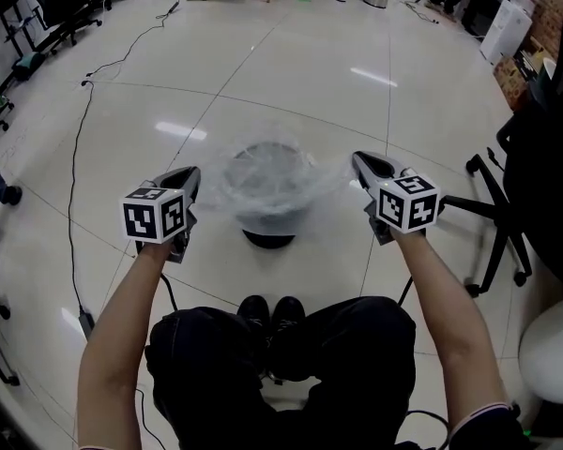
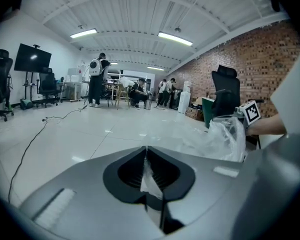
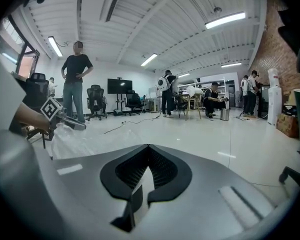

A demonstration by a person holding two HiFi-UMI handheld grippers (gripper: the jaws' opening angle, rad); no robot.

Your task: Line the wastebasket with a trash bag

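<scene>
Your lap and black shoes [image 1: 270,312] fill the bottom of the head view, with pale glossy floor [image 1: 291,73] spreading out beyond them. Straight ahead of your toes stands the wastebasket [image 1: 270,225], upright on its dark base, mouth facing up. Over it lies the clear trash bag [image 1: 263,178], pulled out sideways so that its long axis runs left to right across the basket, from one hand to the other. Your left gripper [image 1: 193,172] and right gripper [image 1: 358,158] sit just outside the rim on opposite sides, tips pointing forward and a little downward, about equally near it, so neither hand has the advantage. Each gripper's own view shows its jaws pressed together with a sliver of film [image 2: 148,178] pinched between them; the right one holds its edge [image 3: 138,193] the same way. The basket lies between and below your tips, so the coming move is judged to depend on keeping the stretched opening centred over that rim. Whether the bag's body hangs inside cannot be told.
</scene>
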